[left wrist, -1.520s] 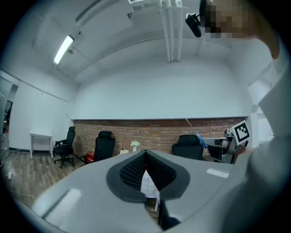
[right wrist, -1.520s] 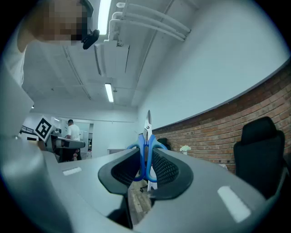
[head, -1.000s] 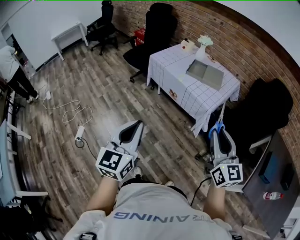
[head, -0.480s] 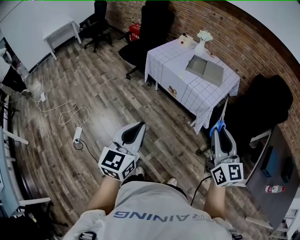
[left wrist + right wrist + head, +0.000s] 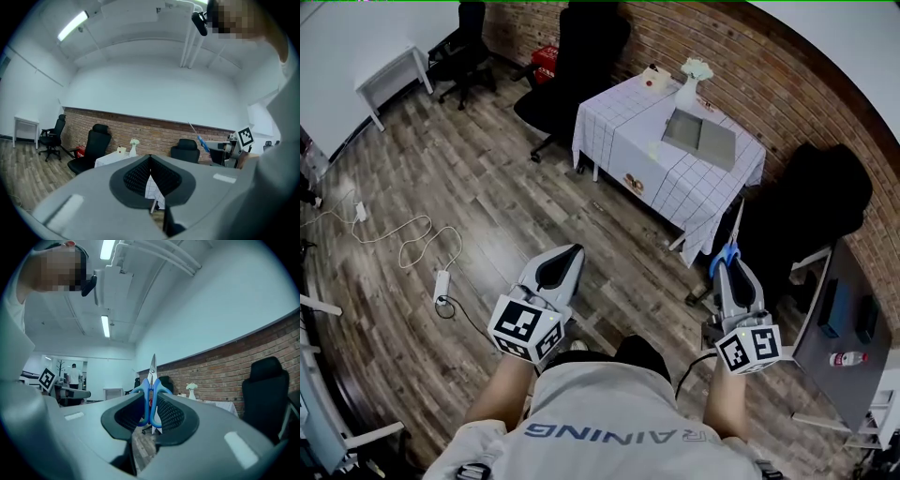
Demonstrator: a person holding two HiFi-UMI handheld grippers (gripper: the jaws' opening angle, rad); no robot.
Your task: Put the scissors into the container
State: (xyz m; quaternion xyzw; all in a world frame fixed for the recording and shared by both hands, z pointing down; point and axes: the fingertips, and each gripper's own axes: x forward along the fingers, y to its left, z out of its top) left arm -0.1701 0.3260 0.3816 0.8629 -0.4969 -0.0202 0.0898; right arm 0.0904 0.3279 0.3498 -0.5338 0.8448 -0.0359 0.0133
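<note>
One grey container sits on the table; right tool clamps scissors, left tool pressed together.

Head view steeply down, gripper views level forward, sharing table

I hold both grippers low in front of my waist, my bare forearms reaching forward. My left gripper sits on the near left, its tip angled slightly right, jaws pressed together with nothing between them. My right gripper points straight ahead, jaws clamped on the blue handles of the scissors, blades pointing away from me.
</note>
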